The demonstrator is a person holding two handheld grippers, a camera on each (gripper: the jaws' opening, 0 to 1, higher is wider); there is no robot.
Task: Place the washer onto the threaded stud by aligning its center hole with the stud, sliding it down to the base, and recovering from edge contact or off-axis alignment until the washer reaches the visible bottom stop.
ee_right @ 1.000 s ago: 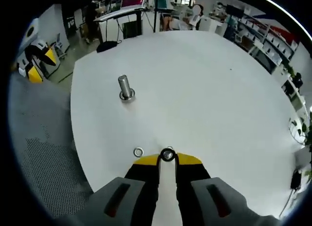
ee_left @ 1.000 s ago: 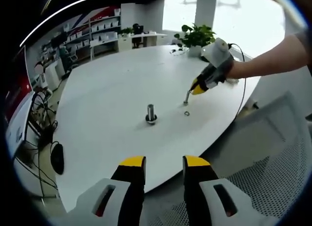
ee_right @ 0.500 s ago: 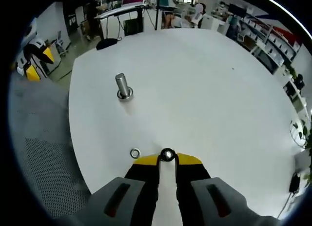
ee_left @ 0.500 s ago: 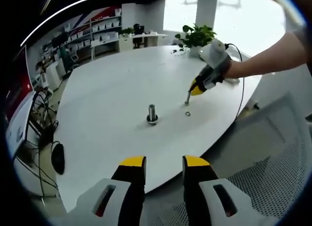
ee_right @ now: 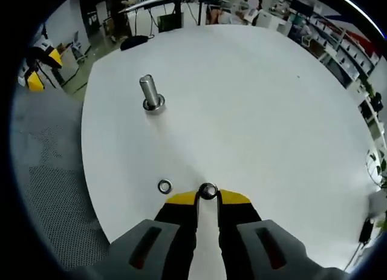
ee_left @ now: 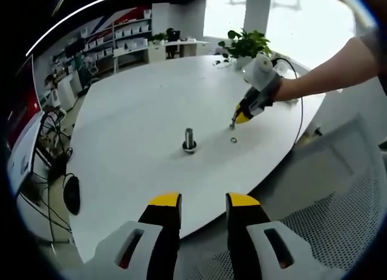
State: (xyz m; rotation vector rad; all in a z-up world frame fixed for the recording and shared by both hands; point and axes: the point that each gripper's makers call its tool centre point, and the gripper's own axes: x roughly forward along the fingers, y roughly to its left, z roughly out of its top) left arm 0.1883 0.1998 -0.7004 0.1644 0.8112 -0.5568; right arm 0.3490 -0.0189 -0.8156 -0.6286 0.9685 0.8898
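Observation:
A metal threaded stud (ee_right: 149,94) stands upright on its round base on the white table (ee_right: 254,98); it is the stud (ee_left: 189,140) near the table's middle in the left gripper view. My right gripper (ee_right: 207,193) is shut on a washer (ee_right: 208,190), held on edge at its tips a little above the table. A second washer (ee_right: 164,186) lies flat to the left of those tips, also the small ring (ee_left: 233,140) in the left gripper view. My left gripper (ee_left: 204,202) stands open, nothing between its fingers, off the table's near edge. The right gripper (ee_left: 234,121) enters that view from the right.
A potted plant (ee_left: 242,45) stands at the table's far side. A mesh chair (ee_left: 338,219) is at the right of the left gripper view. Cables and a dark mouse (ee_left: 71,195) lie on the floor to the left. Shelves and desks line the room behind.
The right gripper has lifted slightly with the washer, and its view has shifted so the stud and loose washer sit a little lower and further left. The left gripper has stayed still.

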